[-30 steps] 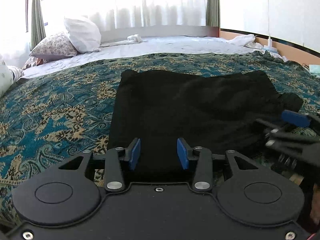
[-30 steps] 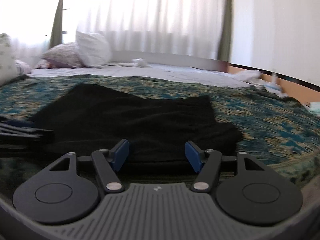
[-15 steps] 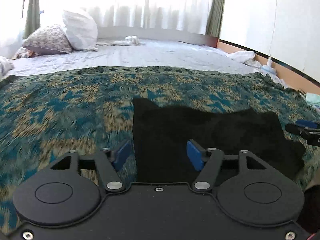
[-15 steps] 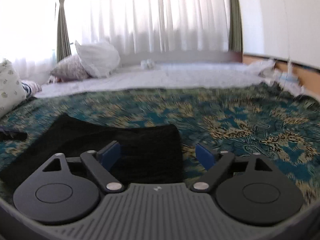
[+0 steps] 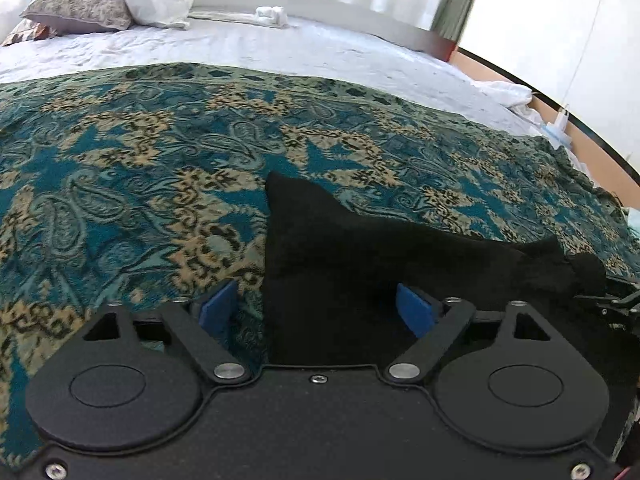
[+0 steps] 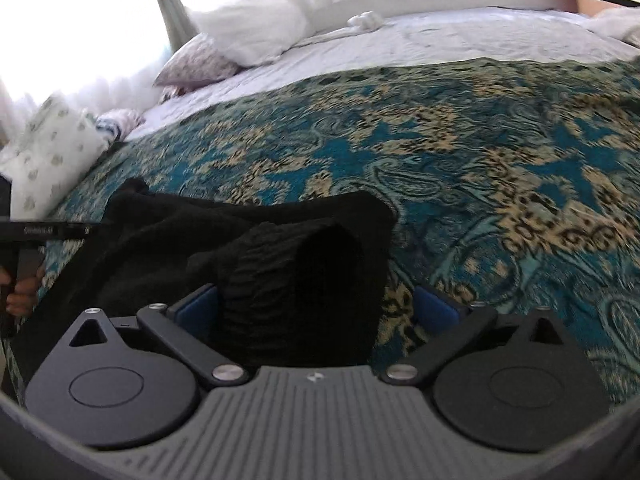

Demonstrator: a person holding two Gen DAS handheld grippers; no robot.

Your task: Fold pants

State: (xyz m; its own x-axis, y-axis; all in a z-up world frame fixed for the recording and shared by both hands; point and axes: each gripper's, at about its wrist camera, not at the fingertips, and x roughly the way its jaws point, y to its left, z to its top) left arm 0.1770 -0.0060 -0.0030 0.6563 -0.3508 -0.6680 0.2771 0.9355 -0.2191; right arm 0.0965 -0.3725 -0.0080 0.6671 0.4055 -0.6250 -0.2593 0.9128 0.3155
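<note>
The black pants point(image 5: 360, 264) lie folded on the teal patterned bedspread point(image 5: 140, 184). My left gripper point(image 5: 318, 312) is open, its blue pads either side of the pants' near left edge. In the right wrist view the pants point(image 6: 280, 256) show a ribbed waistband end bunched up between the pads. My right gripper point(image 6: 316, 312) is open around that near right corner. The left gripper's body point(image 6: 44, 232) shows at the far left of the right wrist view, and the right gripper shows at the left wrist view's right edge point(image 5: 616, 304).
White sheet point(image 5: 280, 48) covers the far half of the bed, with pillows point(image 5: 120, 0) at the back left and a rolled white cloth point(image 5: 272, 16). A patterned pillow point(image 6: 48, 156) lies at the left edge. The bed's right side drops off near a wall.
Both grippers have moved out to the pants' side edges and dropped lower and closer to the cloth. Their jaws have opened wider. The pants now look smaller and more bunched.
</note>
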